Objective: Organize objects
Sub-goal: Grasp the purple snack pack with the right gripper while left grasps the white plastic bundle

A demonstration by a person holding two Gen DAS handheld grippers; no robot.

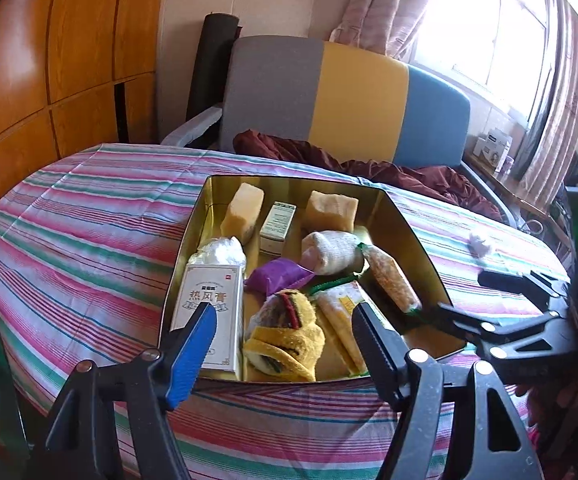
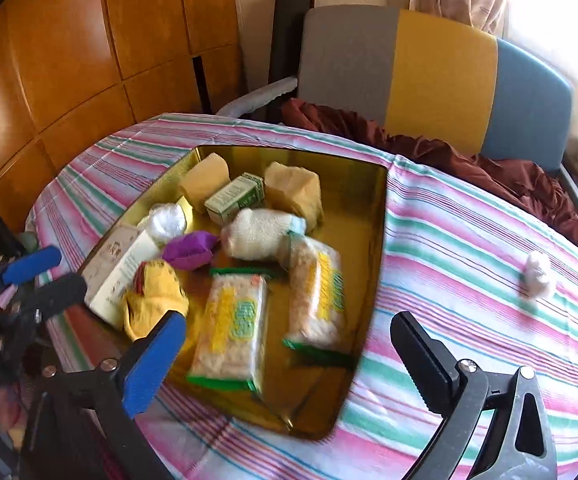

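The right hand-held gripper stands wide and empty above two cracker packets lying in the gold tin. The left hand-held gripper gapes empty over the tin's near edge. A white wad lies apart on the striped counter.

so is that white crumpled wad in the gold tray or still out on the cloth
Out. The white wad lies on the striped tablecloth, apart from the gold tray and to the right of it, with cloth showing between them.

tin on table | snack packs in tin | paper wad right of tin | chair behind table
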